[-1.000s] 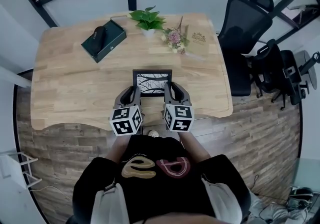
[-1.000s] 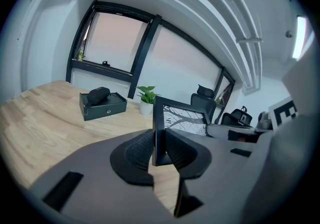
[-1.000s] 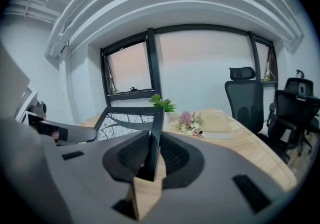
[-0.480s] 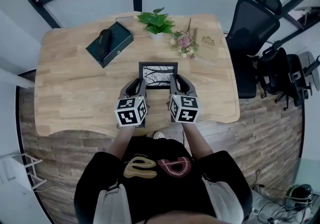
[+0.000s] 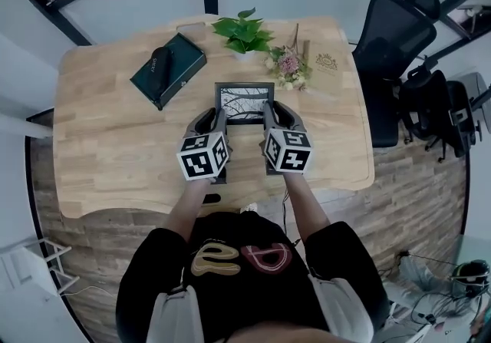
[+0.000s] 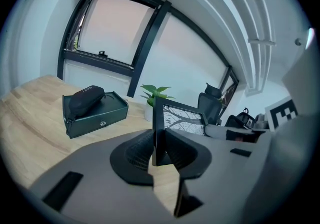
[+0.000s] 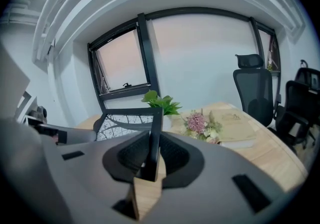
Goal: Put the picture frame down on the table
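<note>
The picture frame (image 5: 245, 102), a thin black rectangular moulding around a white print of dark branching lines, is held over the middle of the wooden table (image 5: 107, 142); whether its lower edge touches the top cannot be told. The left gripper (image 5: 217, 116) is clamped on its left edge and the right gripper (image 5: 269, 112) on its right edge. Compared with one second earlier, frame and grippers lie farther from the table's near edge and closer to the potted plant (image 5: 242, 30), the grip unchanged.
</note>
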